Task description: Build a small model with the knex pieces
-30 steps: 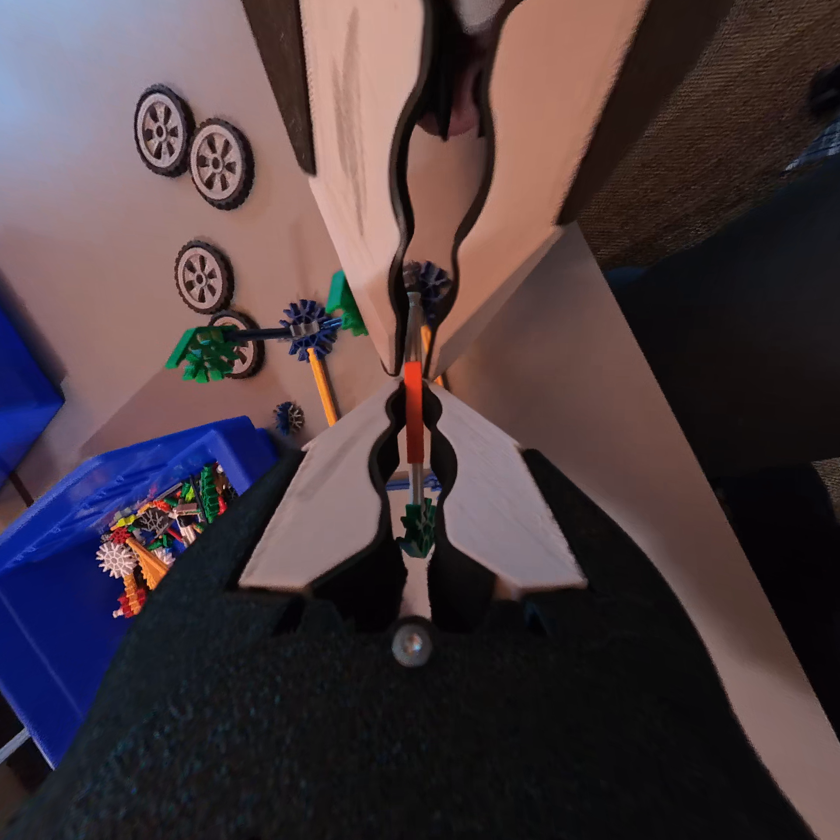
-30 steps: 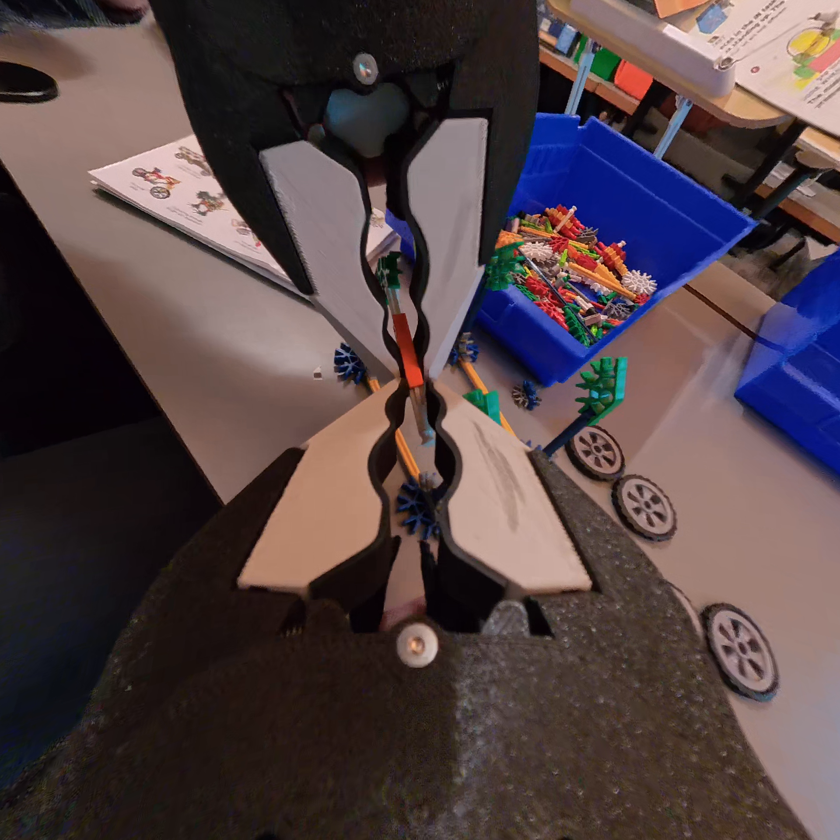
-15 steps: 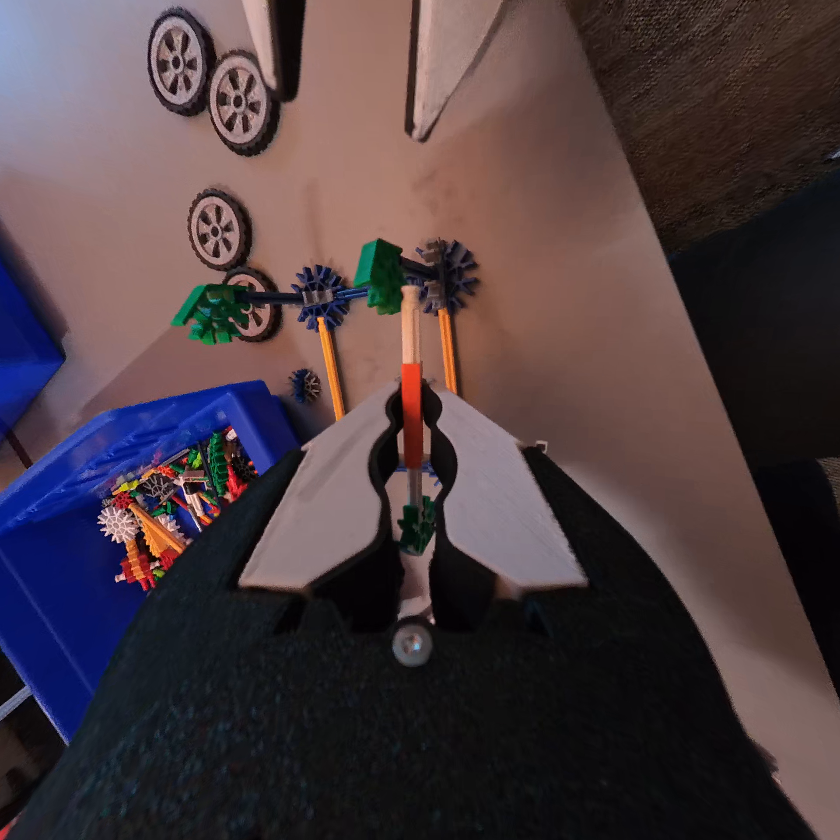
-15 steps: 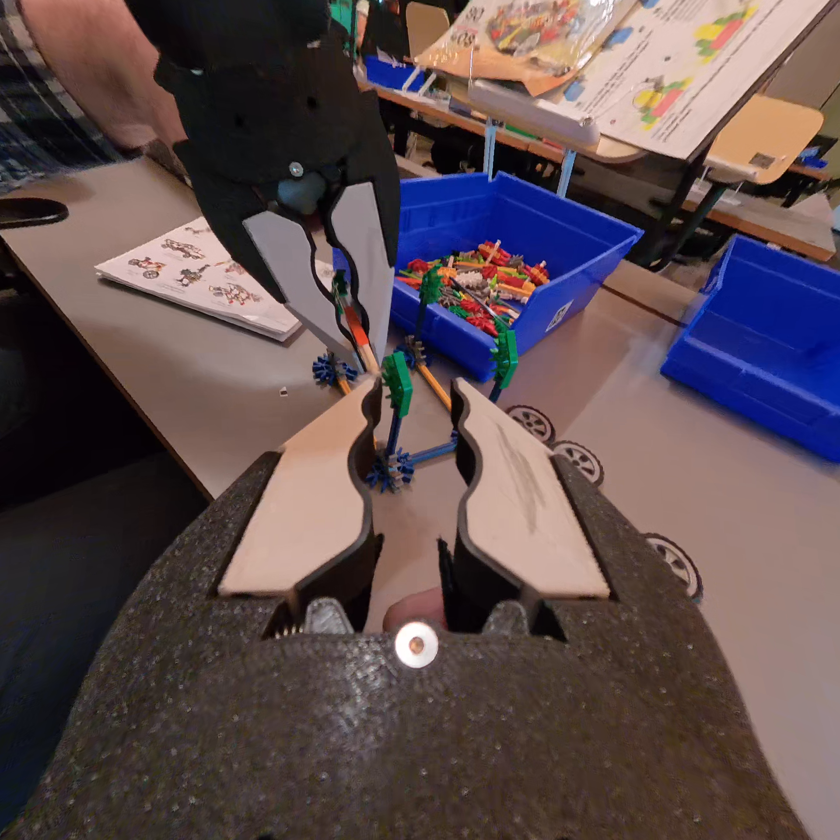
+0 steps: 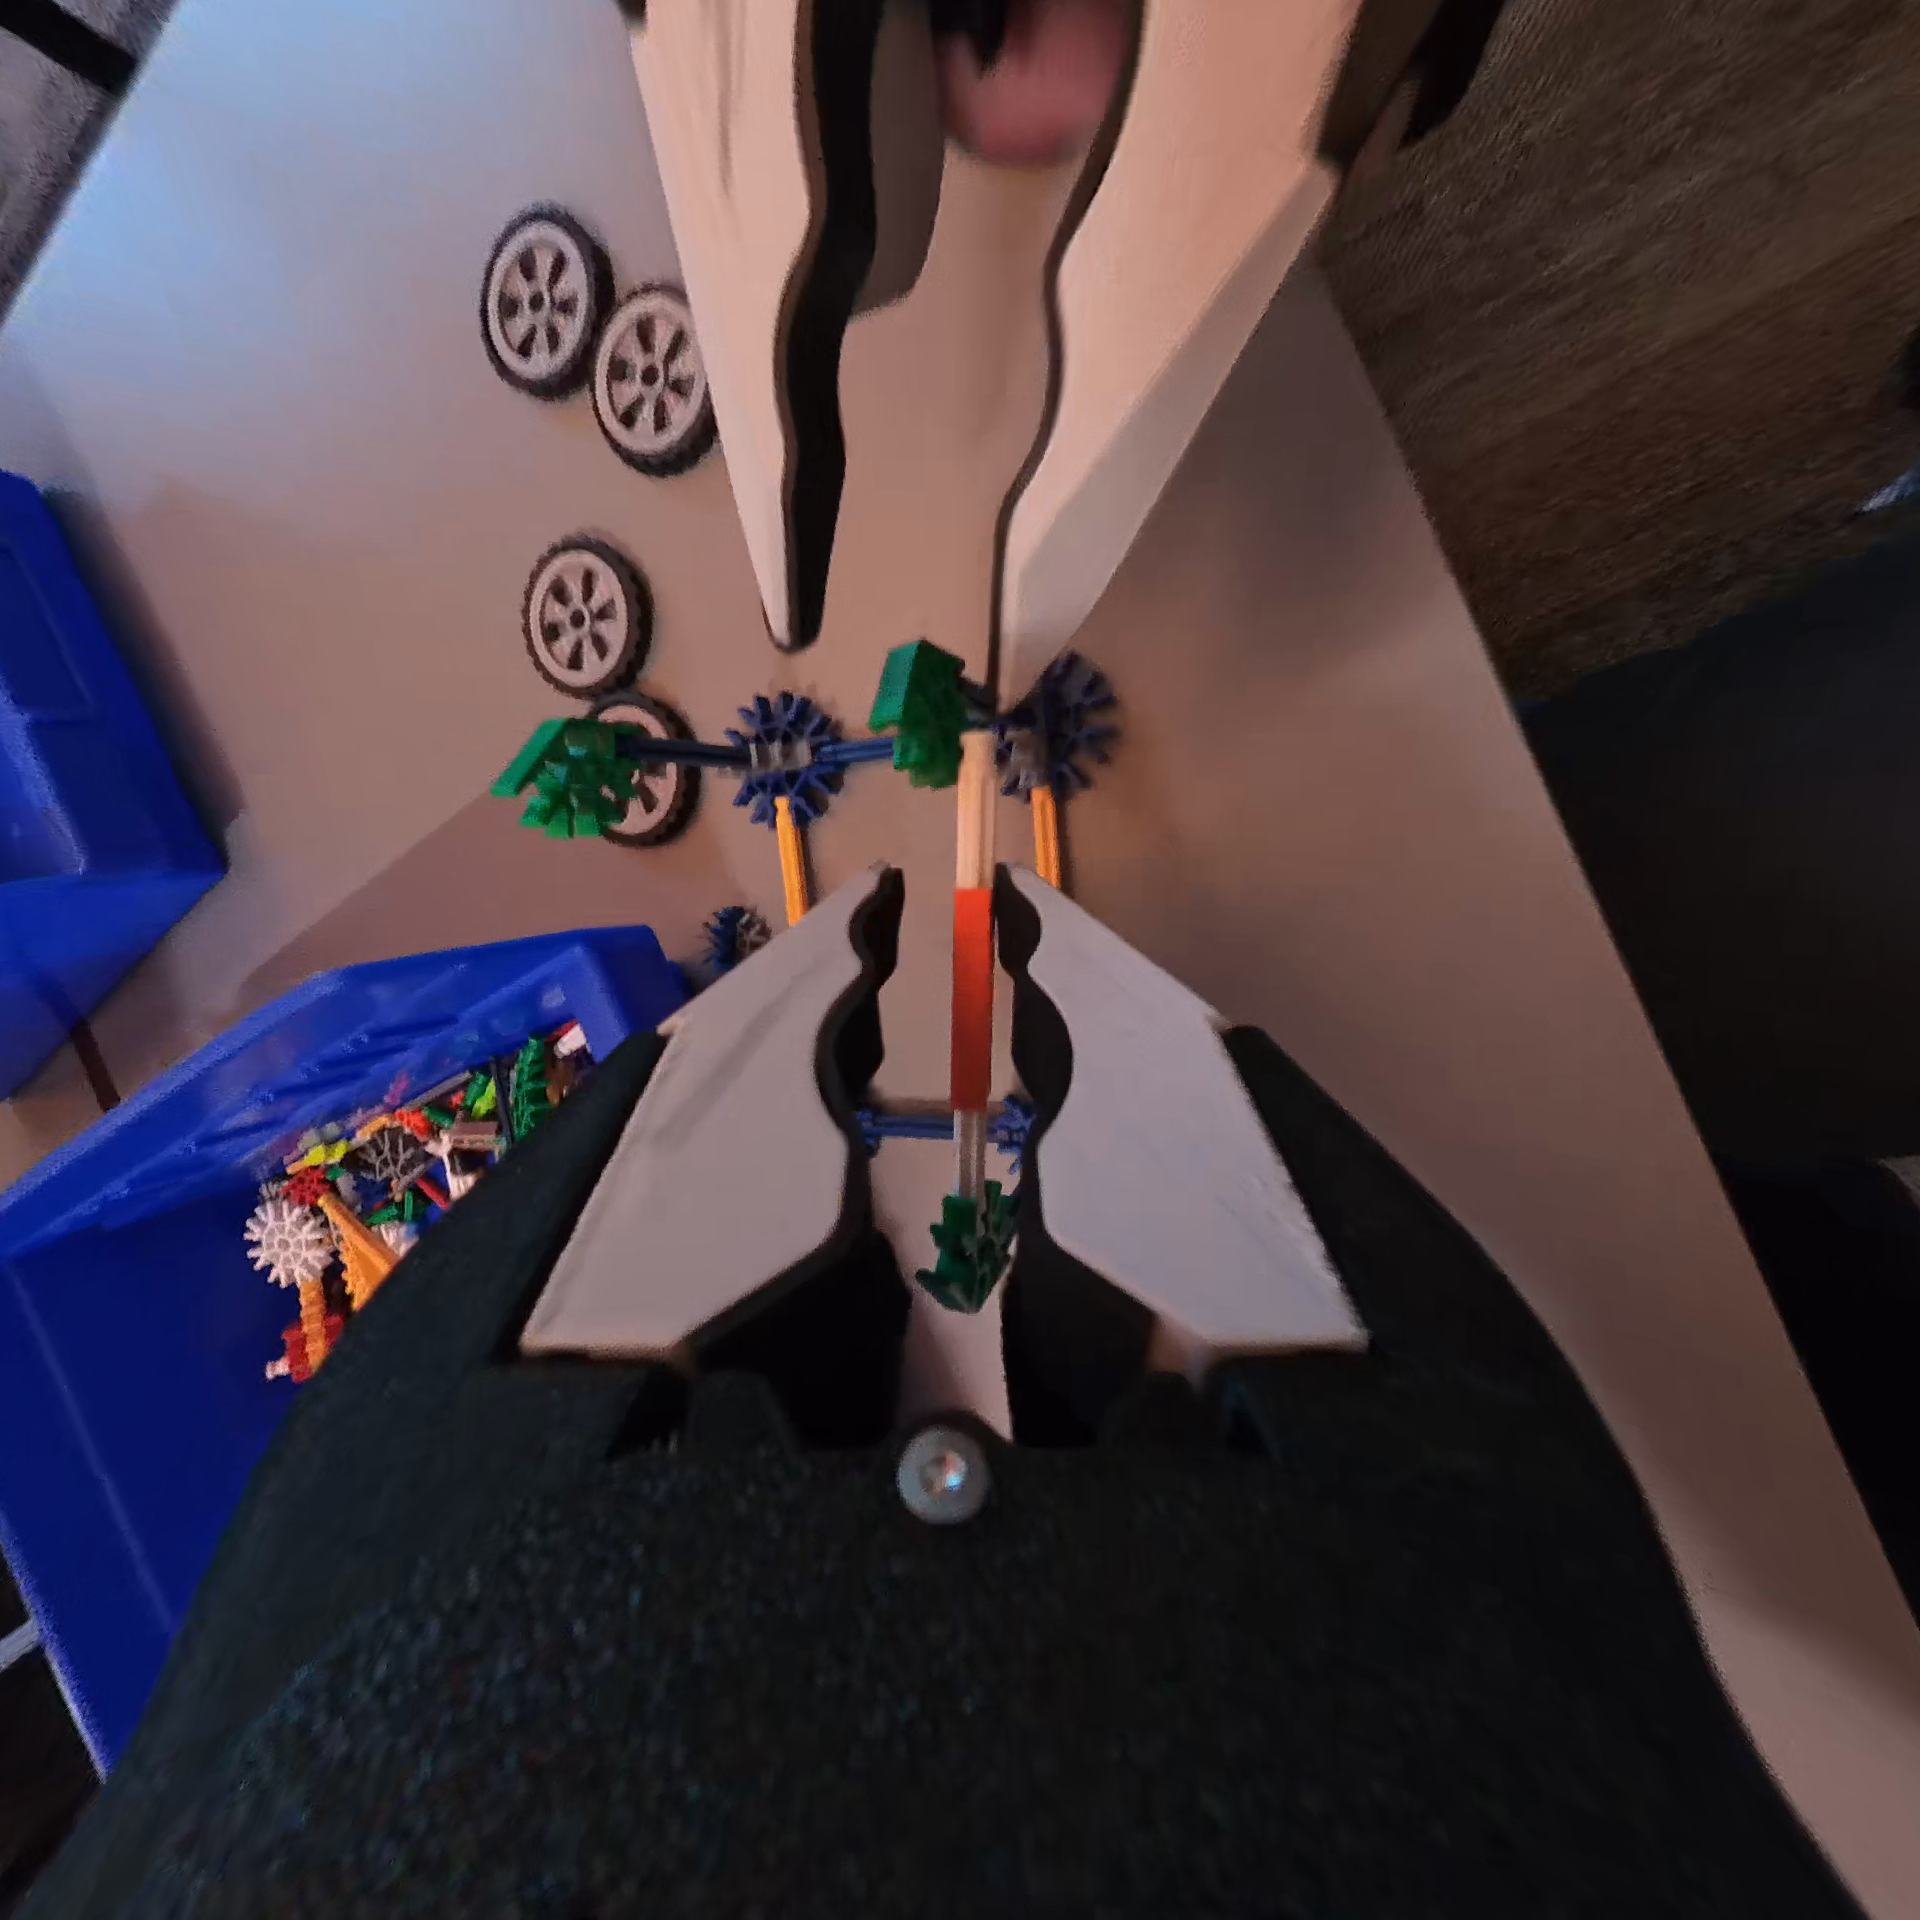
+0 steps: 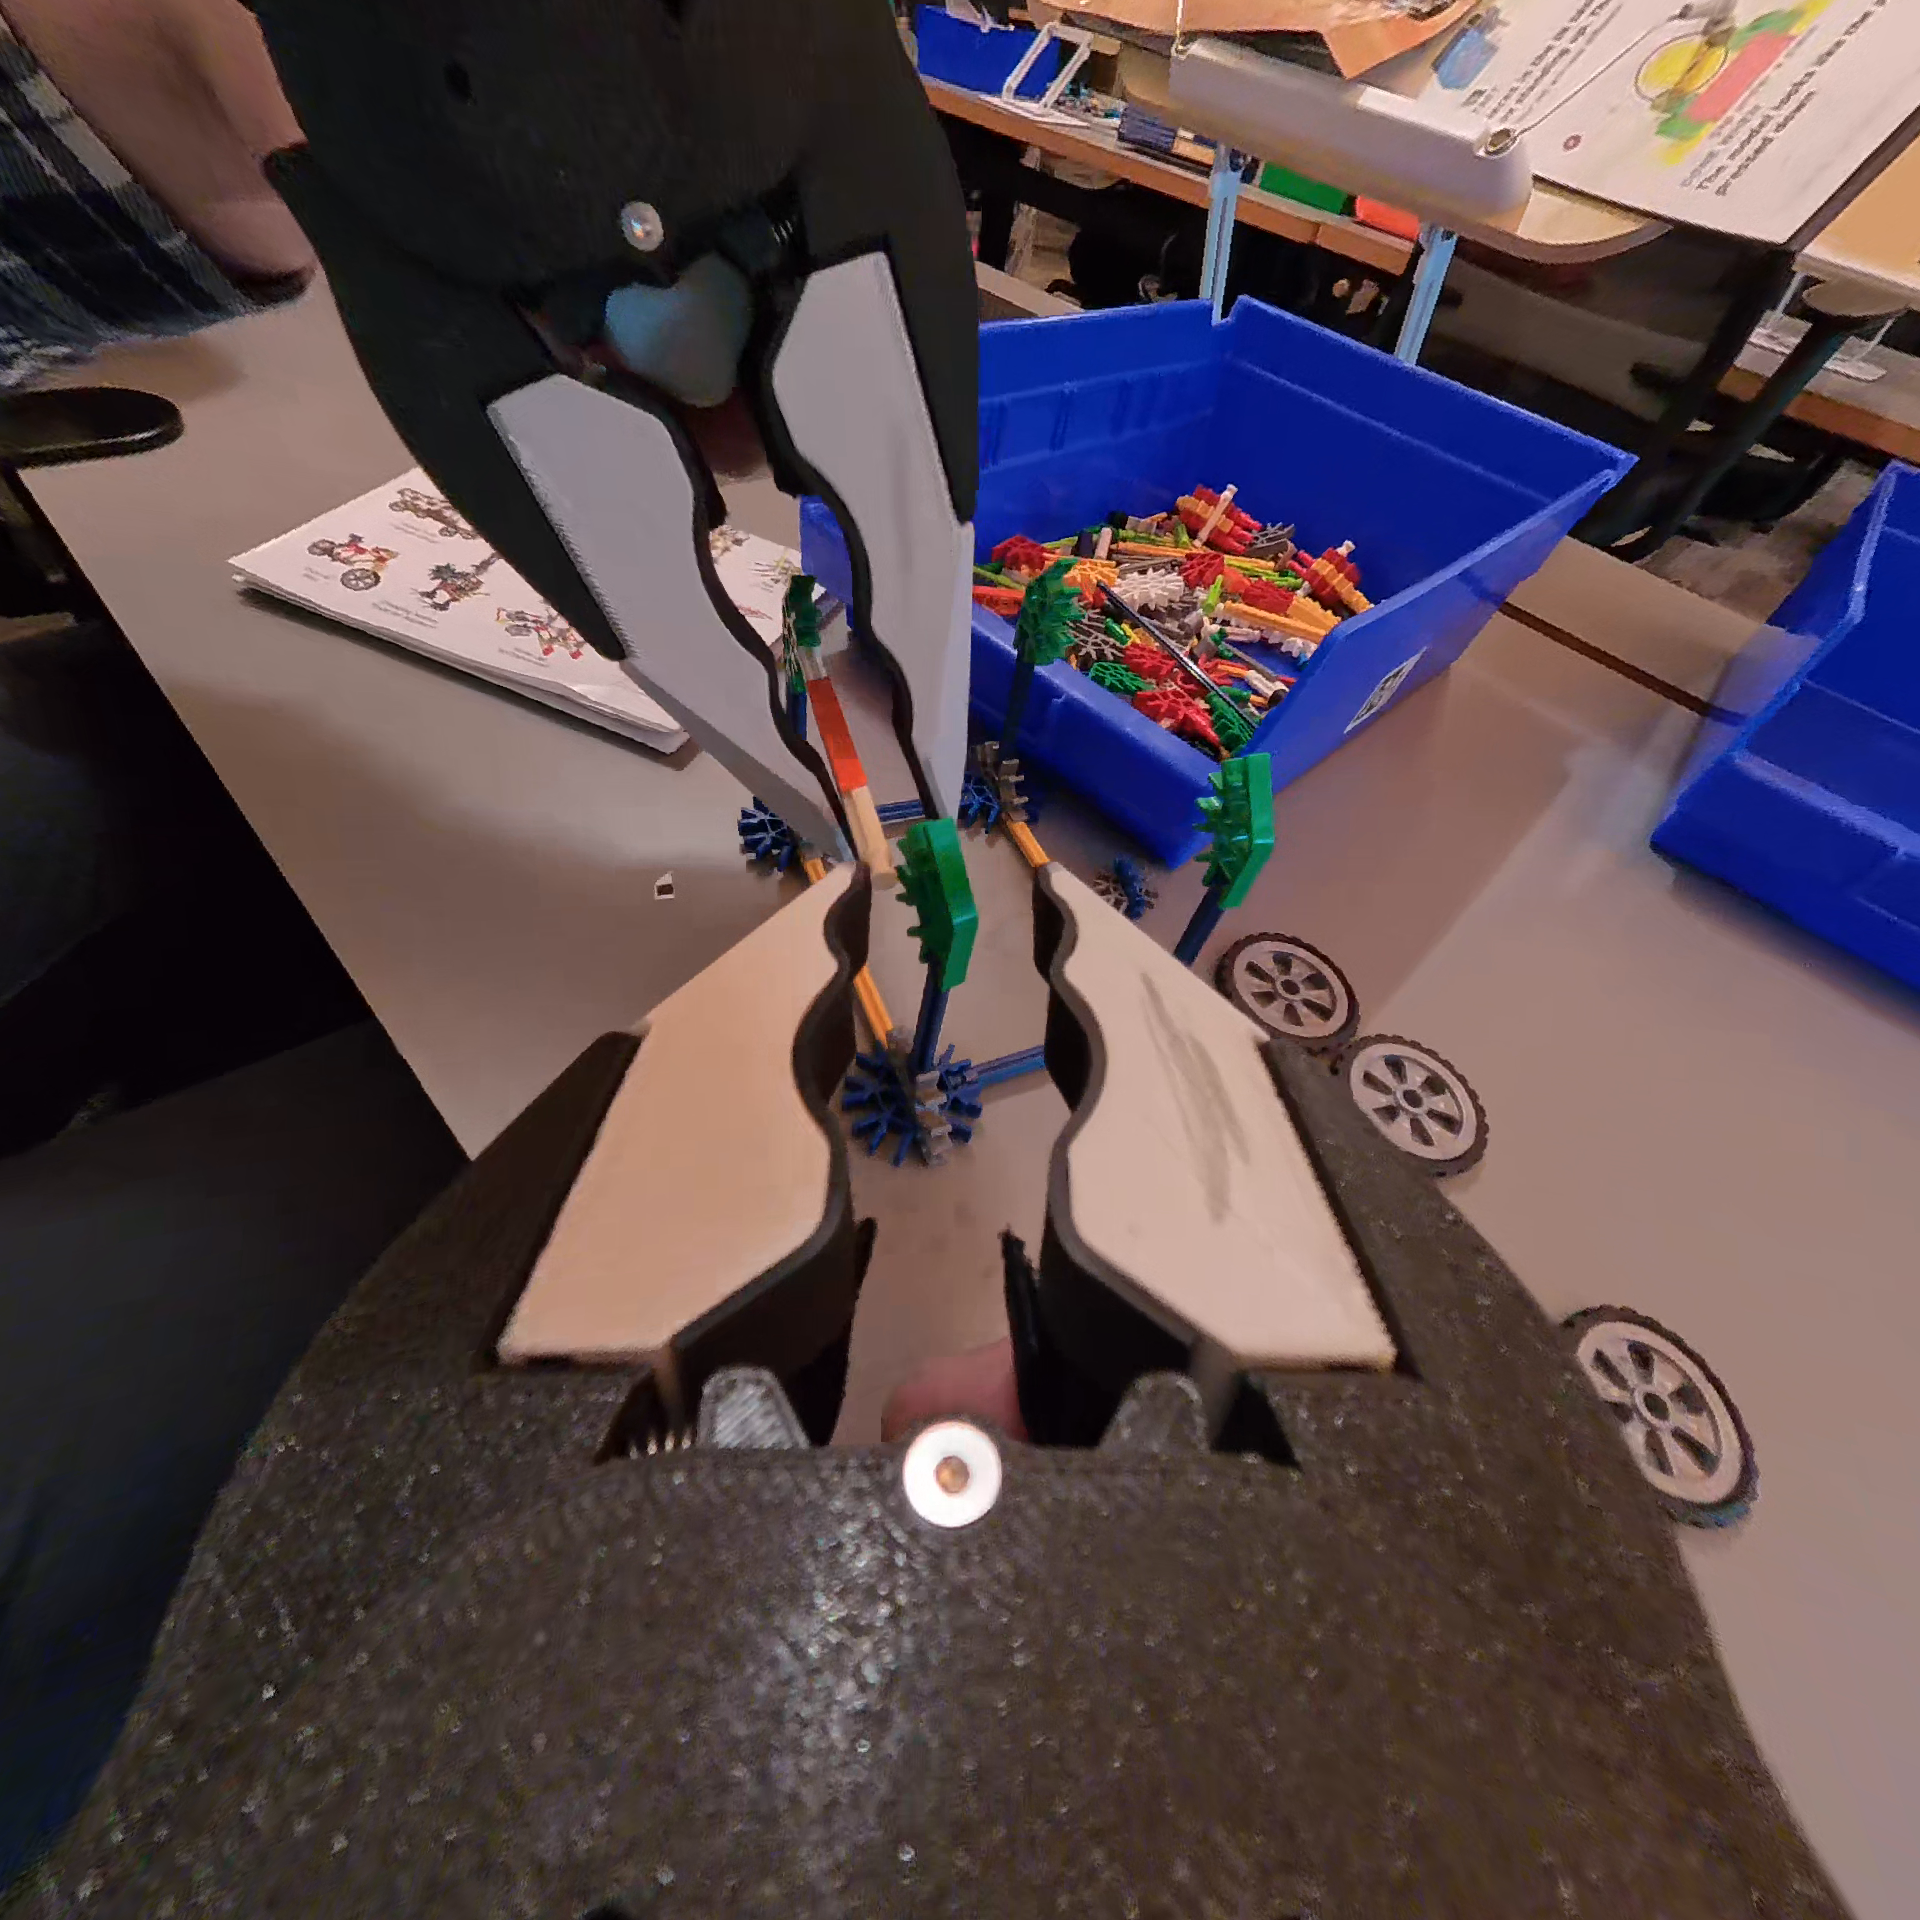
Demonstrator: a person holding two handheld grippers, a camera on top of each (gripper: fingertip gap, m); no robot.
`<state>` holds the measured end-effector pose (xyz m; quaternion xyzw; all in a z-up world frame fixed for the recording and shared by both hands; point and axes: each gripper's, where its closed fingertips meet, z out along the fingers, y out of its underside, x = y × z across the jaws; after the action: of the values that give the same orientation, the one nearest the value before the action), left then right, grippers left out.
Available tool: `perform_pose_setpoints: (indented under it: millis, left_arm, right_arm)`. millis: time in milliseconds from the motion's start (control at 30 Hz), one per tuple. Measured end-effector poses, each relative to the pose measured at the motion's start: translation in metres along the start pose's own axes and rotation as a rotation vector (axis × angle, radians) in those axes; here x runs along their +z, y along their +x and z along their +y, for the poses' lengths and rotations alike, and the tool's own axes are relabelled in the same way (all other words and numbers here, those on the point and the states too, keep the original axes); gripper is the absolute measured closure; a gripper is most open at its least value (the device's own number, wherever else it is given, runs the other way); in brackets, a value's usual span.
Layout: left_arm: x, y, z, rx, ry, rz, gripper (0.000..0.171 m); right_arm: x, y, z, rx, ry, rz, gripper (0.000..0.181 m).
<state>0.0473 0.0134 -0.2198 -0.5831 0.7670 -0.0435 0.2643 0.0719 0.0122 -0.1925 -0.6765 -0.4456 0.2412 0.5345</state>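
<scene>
A rod with a red sleeve and a white tip [image 5: 971,987] lies between the fingers of my left gripper [image 5: 945,883]. The jaws stand wider than the rod, which rests against one finger. A green connector [image 5: 966,1247] sits on its near end. Its white tip meets an upright green connector [image 5: 920,717] on a frame of blue snowflake connectors [image 6: 909,1101] and yellow and blue rods on the table. My right gripper [image 6: 951,883] is open and straddles that green connector [image 6: 940,904] without touching it. The left gripper [image 6: 899,821] and the rod [image 6: 831,717] show above it.
A blue bin [image 6: 1351,436] of mixed pieces stands behind the frame, and a second blue bin [image 6: 1818,779] stands at far right. Several loose wheels [image 6: 1288,987] lie to the right. A booklet [image 6: 436,592] lies to the left, near the table's edge [image 6: 343,966]. Left and right tips are no more than a few centimetres apart.
My right gripper let go, pulled back, and has now come in again around the green connector. My left gripper's jaws have parted from the rod they were clamping.
</scene>
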Motion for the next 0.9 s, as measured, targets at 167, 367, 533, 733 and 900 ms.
perform_pose_setpoints:
  millis: [167,367,533,733,900]
  left_arm:
    - [0.002,0.001,-0.002,0.032,-0.016,-0.018,0.166]
    - [0.004,-0.002,-0.002,0.022,-0.009,-0.036,0.167]
    - [0.004,-0.005,-0.002,0.012,-0.010,-0.040,0.167]
    - [0.006,-0.010,-0.001,-0.002,-0.036,-0.053,0.167]
    - [0.008,-0.012,-0.002,-0.011,-0.042,-0.052,0.167]
  right_arm:
    - [0.007,-0.003,0.003,0.018,-0.019,-0.069,0.166]
    - [0.010,0.004,0.002,0.143,-0.006,-0.117,0.173]
    - [0.010,0.011,0.003,0.245,0.008,-0.109,0.175]
    - [0.010,0.013,0.003,0.267,0.000,-0.094,0.175]
    - [0.010,0.014,0.003,0.277,0.000,-0.090,0.175]
